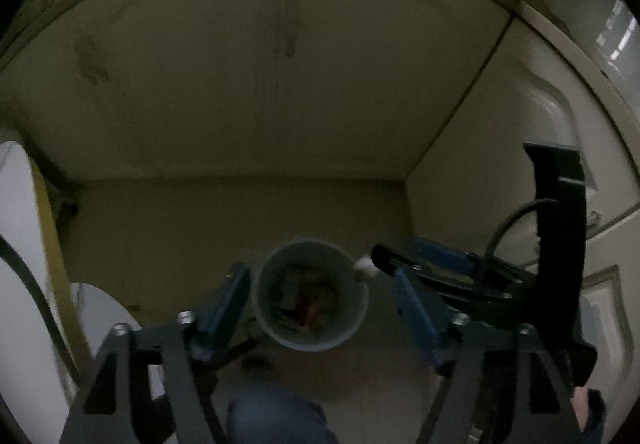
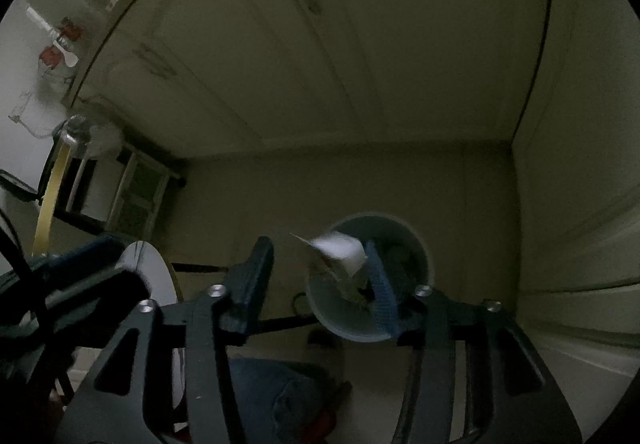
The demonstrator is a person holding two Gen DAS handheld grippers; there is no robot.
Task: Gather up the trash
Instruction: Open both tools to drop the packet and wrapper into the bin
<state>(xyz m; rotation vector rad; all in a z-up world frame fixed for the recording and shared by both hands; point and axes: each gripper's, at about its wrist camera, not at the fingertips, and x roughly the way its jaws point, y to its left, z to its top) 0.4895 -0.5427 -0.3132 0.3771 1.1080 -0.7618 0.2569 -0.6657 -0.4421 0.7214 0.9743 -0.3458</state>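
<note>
A grey round bin (image 1: 308,340) stands on the floor with mixed trash in it. My left gripper (image 1: 320,274) hangs over its mouth, open, with nothing between its blue fingers (image 1: 228,296). In the right wrist view the same bin (image 2: 420,256) lies under my right gripper (image 2: 318,246). A blurred white paper scrap (image 2: 340,250) is over the bin's mouth, against the right finger (image 2: 380,284) only; the other finger stands clear of it, so the jaws are open. From the left wrist view the right gripper (image 1: 400,254) reaches in from the right, the white scrap (image 1: 366,264) at its tip.
Pale cabinet doors (image 1: 280,84) rise behind the bin, and a white panelled door (image 1: 540,132) closes the right side. A white round board with a yellow edge (image 2: 148,268) leans at the left. A person's knee in jeans (image 1: 276,412) is close below. A fan (image 2: 92,136) stands far left.
</note>
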